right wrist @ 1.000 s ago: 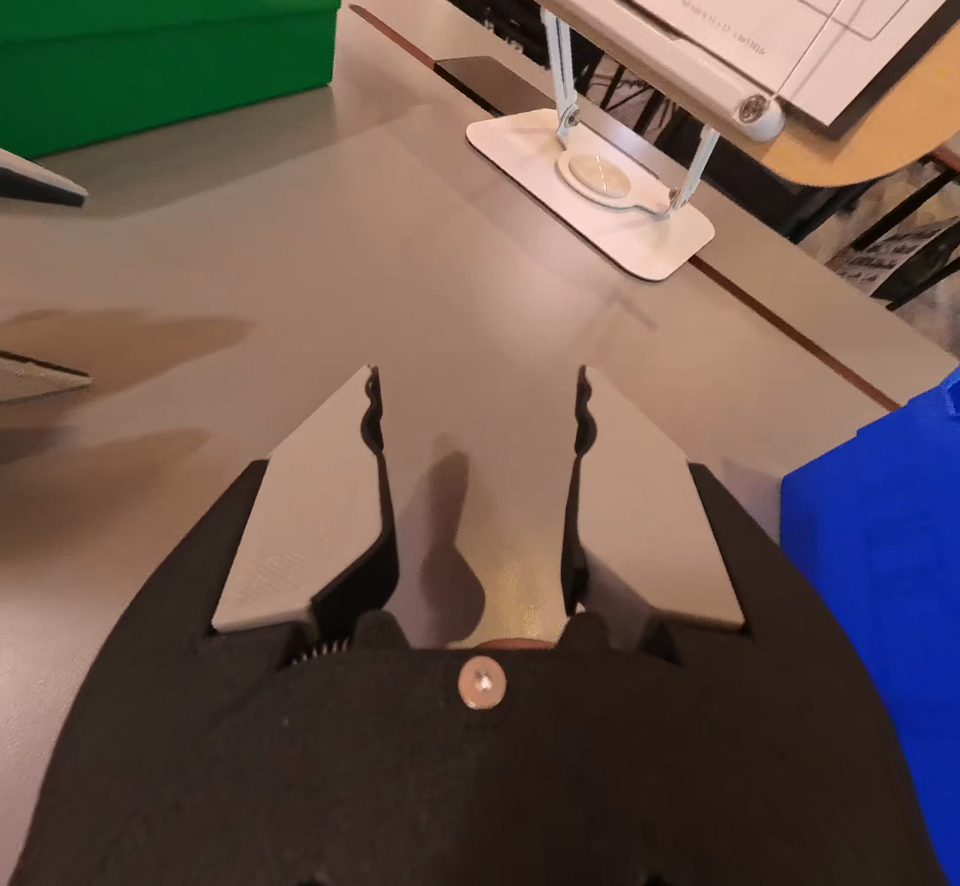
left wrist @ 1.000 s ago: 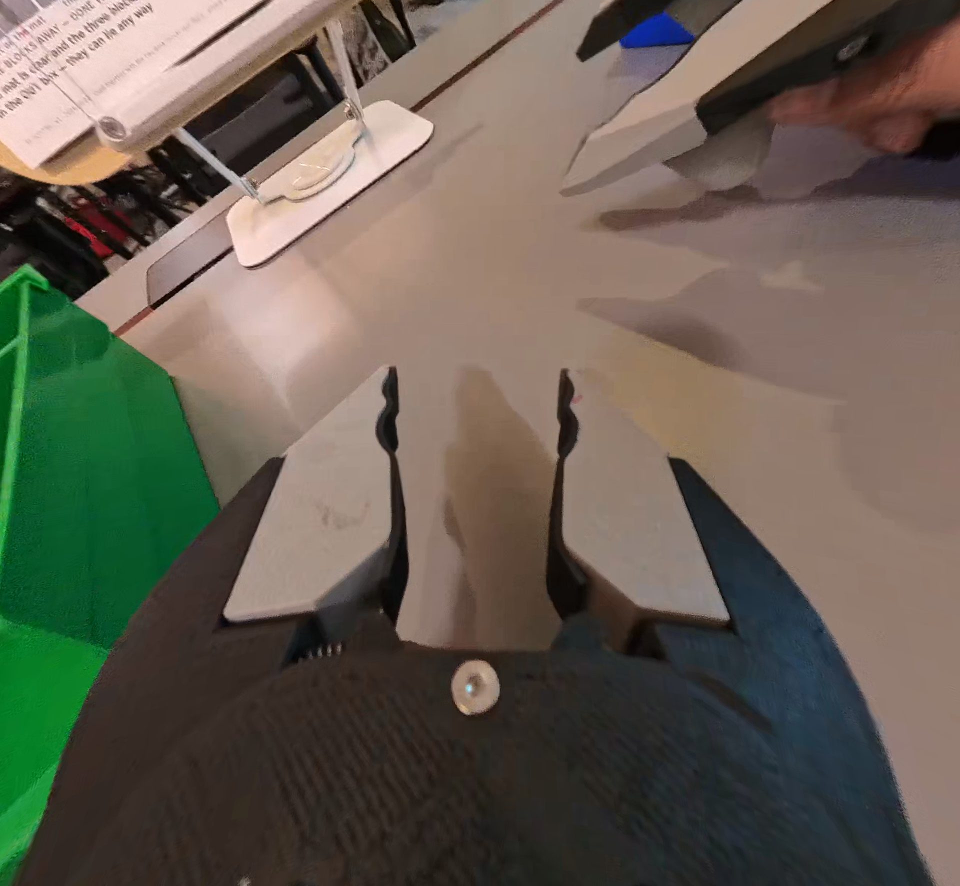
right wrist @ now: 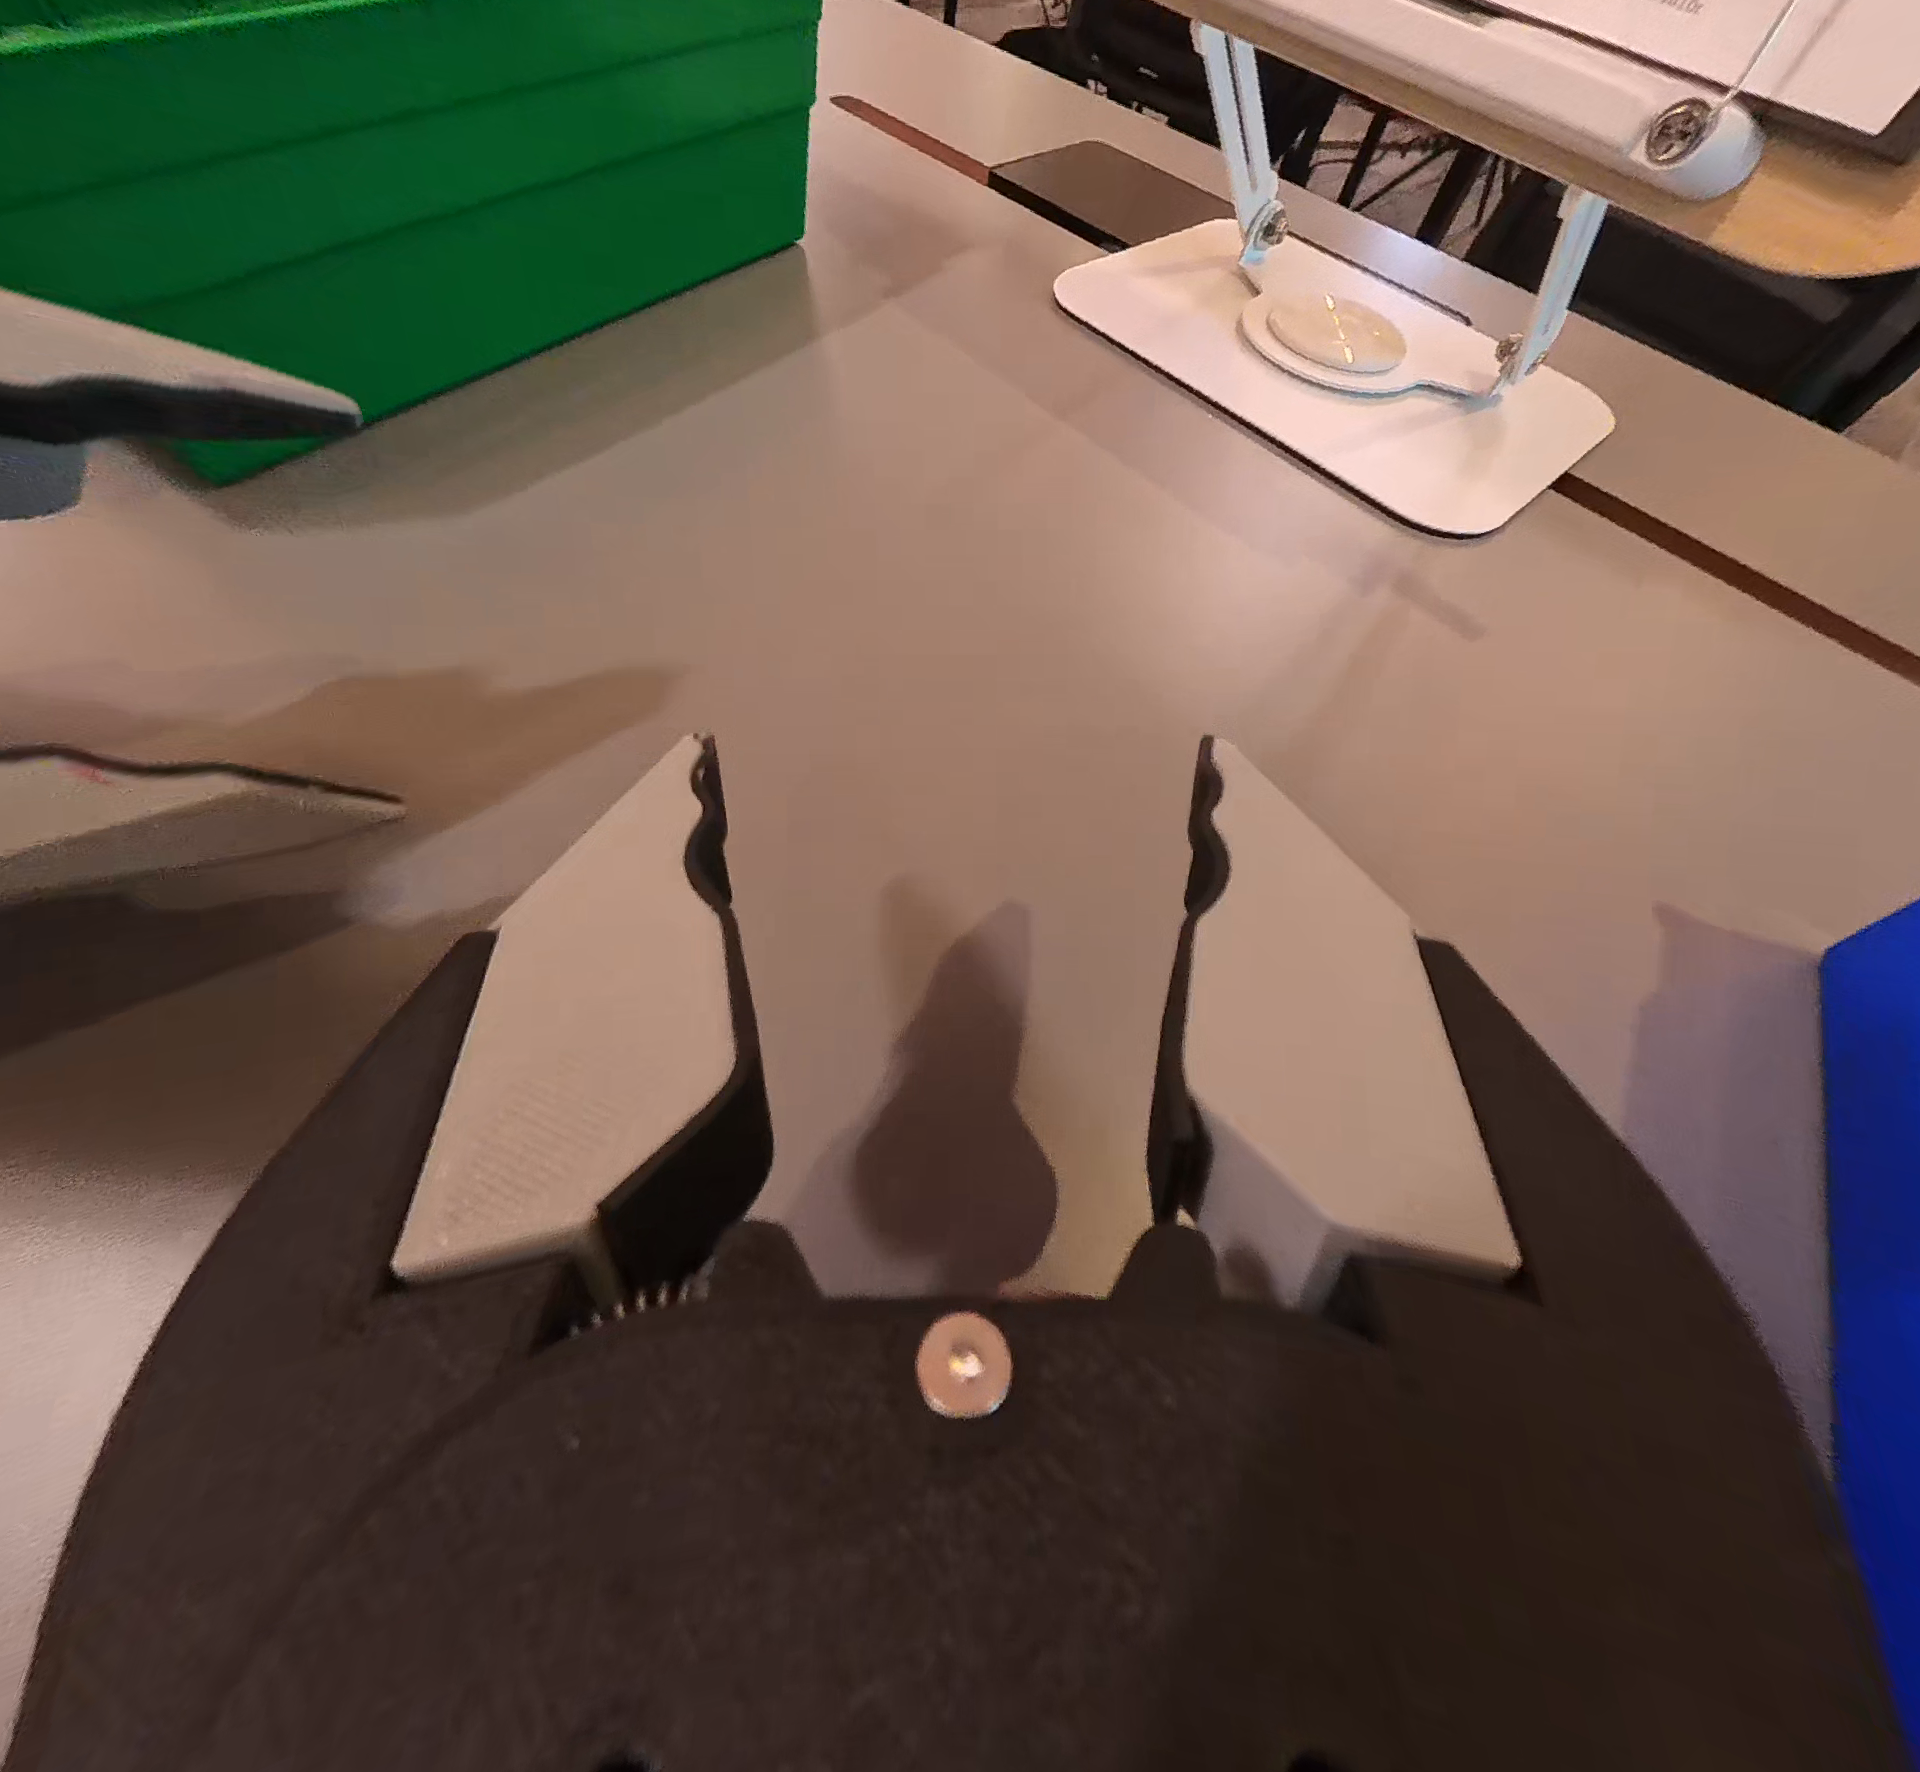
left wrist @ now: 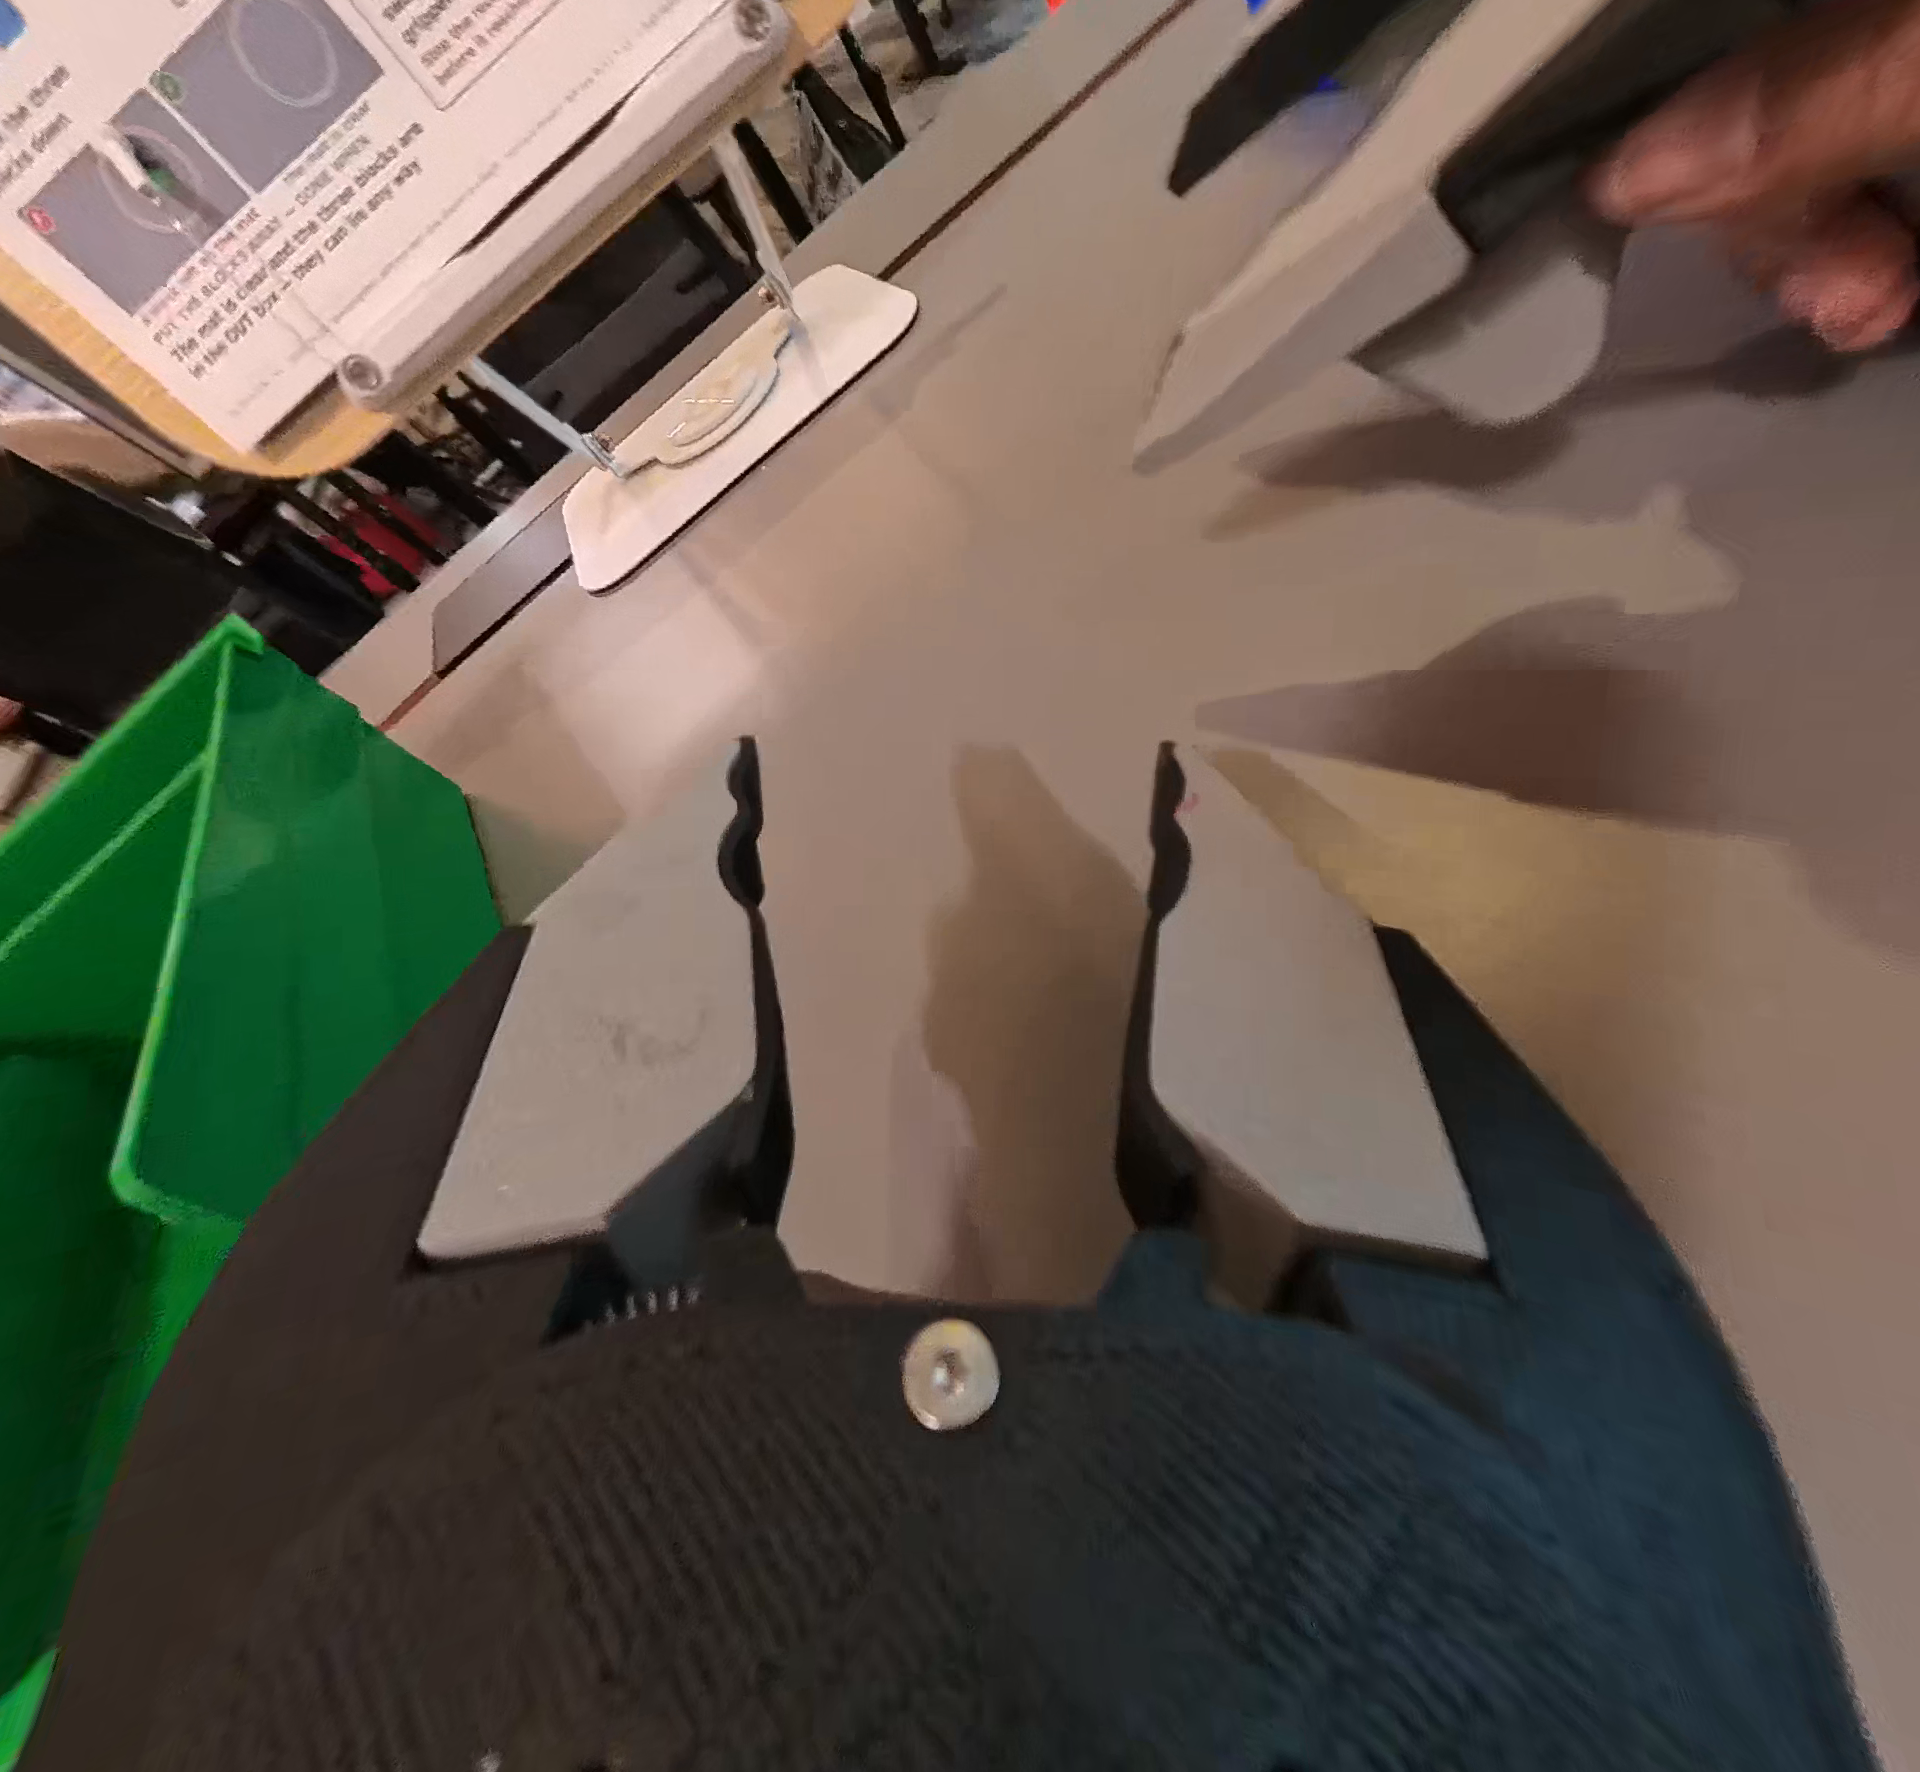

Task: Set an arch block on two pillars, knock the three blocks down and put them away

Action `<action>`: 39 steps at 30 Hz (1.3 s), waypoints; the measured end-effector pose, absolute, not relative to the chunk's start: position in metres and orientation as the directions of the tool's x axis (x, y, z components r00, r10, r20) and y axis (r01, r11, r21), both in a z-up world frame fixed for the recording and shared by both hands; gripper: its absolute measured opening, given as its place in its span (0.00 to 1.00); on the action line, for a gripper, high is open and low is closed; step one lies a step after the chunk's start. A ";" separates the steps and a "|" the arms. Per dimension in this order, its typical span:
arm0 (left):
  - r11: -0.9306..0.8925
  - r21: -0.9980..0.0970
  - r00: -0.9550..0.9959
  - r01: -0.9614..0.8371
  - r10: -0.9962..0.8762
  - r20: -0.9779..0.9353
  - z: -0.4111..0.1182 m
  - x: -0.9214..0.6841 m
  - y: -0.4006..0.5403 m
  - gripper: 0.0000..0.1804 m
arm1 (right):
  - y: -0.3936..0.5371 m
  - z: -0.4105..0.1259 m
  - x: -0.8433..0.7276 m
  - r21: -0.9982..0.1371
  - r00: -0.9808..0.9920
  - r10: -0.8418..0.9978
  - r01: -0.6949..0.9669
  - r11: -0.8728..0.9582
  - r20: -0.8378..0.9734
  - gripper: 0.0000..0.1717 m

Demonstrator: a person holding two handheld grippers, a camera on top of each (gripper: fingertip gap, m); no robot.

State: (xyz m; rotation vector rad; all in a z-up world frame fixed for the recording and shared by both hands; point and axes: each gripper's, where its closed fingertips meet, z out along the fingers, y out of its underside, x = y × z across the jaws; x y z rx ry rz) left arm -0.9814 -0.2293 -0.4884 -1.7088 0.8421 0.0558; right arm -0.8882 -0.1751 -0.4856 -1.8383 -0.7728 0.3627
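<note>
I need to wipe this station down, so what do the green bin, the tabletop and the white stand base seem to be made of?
Green bin: looks like moulded plastic, semi-gloss, with ribbed walls and a folded rim.
Tabletop: probably laminate, smooth grey with soft reflections.
Stand base: seemingly painted metal, thin, flat, matte white with rounded corners; plastic is possible.

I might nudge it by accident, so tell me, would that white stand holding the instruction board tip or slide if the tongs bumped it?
The white stand probably slides rather than tips: its base is a wide flat plate on the smooth table. The board overhangs on thin struts, so a high knock might rock it.
</note>
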 end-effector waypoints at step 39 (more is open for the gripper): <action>-0.051 -0.931 0.788 -0.362 -0.550 -0.276 -0.469 -0.986 -0.237 0.29 | -0.195 -0.462 -0.876 -0.897 0.684 0.652 0.441 -0.011 0.328 0.20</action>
